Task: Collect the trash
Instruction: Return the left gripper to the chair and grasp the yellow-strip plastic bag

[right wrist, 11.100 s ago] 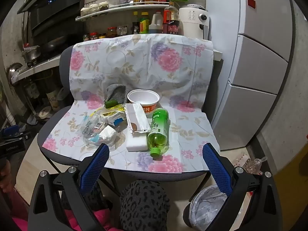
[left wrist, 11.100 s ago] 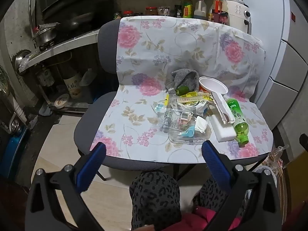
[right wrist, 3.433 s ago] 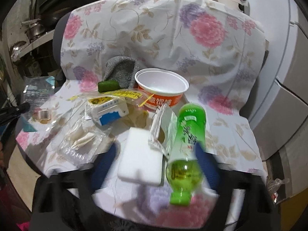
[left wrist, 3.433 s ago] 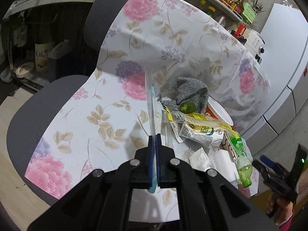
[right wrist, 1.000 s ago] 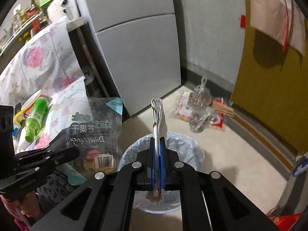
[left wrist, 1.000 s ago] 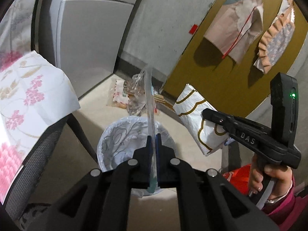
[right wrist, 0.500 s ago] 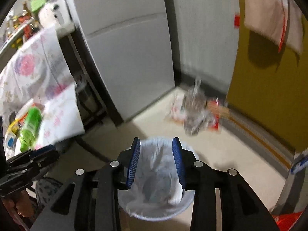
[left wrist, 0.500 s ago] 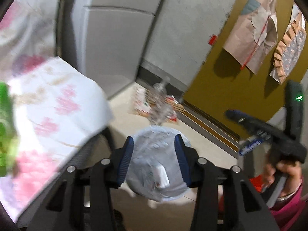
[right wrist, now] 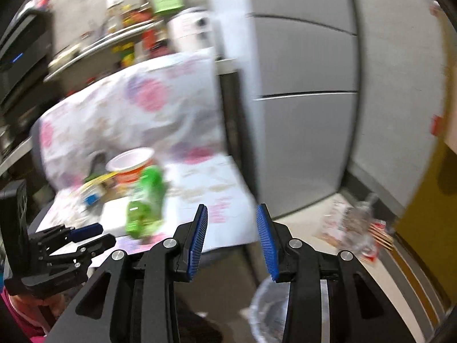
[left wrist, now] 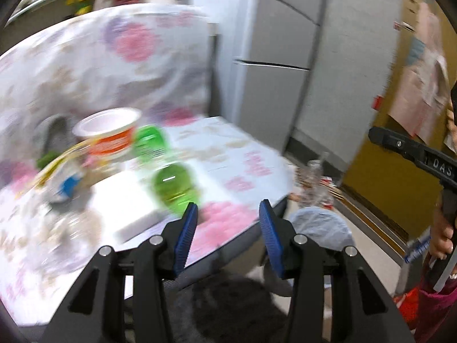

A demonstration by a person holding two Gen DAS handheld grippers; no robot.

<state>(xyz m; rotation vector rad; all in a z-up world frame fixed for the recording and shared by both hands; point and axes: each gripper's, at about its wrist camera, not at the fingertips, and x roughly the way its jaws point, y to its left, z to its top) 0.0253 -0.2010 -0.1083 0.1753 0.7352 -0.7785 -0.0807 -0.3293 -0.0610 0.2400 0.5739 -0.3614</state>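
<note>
My left gripper (left wrist: pixel 228 208) hangs over the chair's front corner, its jaws opening with nothing between the blue pads (left wrist: pixel 185 237). My right gripper (right wrist: pixel 231 211) is open and empty too, out in front of the chair's edge. On the floral cloth (left wrist: pixel 245 168) lie a green bottle (left wrist: pixel 171 183), an orange and white bowl (left wrist: pixel 110 134), a white foam block (left wrist: pixel 137 223) and blurred wrappers. The bag-lined bin (left wrist: pixel 320 225) stands on the floor to the right of the chair. From the right wrist the bottle (right wrist: pixel 145 203), the bowl (right wrist: pixel 131 165) and the bin (right wrist: pixel 265 311) show as well.
A grey fridge (right wrist: pixel 300 85) stands behind the chair's right side. Plastic bags (right wrist: pixel 354 228) lie on the floor by the yellow wall (left wrist: pixel 377 177). A shelf of bottles (right wrist: pixel 128 37) runs behind the chair. A hand (left wrist: pixel 442 228) grips the right tool's handle.
Both grippers opened over the bin and let go of their wrappers. They then rose and swung left, from the bin towards the chair with the remaining trash.
</note>
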